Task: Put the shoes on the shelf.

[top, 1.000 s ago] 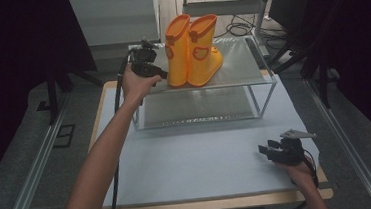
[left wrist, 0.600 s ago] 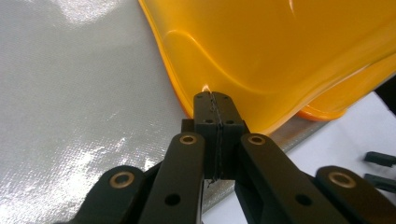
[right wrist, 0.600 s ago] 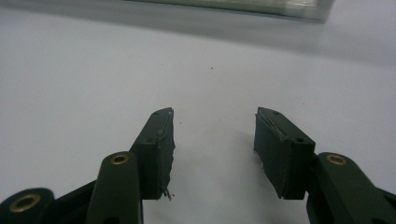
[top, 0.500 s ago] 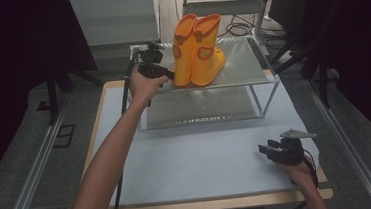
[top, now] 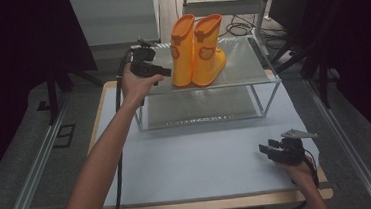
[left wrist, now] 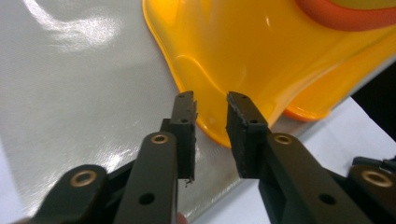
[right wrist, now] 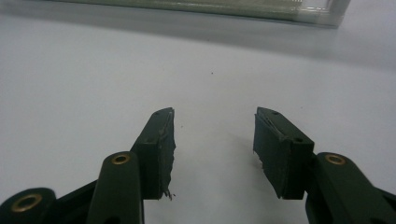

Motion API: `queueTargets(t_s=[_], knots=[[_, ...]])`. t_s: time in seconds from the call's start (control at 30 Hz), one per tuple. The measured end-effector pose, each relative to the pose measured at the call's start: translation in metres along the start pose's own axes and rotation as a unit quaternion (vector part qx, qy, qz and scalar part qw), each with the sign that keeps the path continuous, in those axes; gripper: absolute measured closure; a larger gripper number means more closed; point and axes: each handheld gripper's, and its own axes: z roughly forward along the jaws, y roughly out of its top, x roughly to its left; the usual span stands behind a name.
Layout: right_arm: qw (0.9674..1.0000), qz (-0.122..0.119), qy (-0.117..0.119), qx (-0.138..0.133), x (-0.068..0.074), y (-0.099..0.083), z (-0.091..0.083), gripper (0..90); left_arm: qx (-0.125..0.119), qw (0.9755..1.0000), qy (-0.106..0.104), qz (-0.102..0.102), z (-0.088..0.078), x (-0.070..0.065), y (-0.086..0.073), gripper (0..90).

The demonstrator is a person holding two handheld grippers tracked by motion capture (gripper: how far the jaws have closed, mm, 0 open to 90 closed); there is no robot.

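Observation:
Two yellow rubber boots with orange trim, the left boot and the right boot, stand upright side by side on the top of a clear shelf rack. My left gripper is held level at the left boot's heel. In the left gripper view its jaws have just been opening; they stand apart, the heel edge of the boot lies just past the tips, and no pad presses on it. My right gripper rests low on the pale mat at the front right, open, with nothing between its fingers.
The rack has a lower level under its top and stands at the back of a pale blue mat on a wooden table. The rack's base edge lies ahead of the right gripper. Cables lie behind the rack.
My left gripper has shifted a little toward the left boot's heel, and the boots now stand slightly further right. The right gripper has kept still.

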Motion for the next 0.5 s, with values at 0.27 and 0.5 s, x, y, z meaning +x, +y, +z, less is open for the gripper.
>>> queueTargets(t_s=[0.27, 0.5], knots=[[1.0, -0.005, 0.0, 0.001, 0.002, 0.0, 0.0, 47.9, 0.007, 0.9992, -0.008, 0.038, -0.016, -0.008, -0.013, 55.0], [1.0, -0.004, 0.0, 0.001, 0.001, 0.0, 0.001, 47.7, -0.005, 0.9988, -0.027, 0.041, -0.031, -0.009, -0.028, 51.6]])
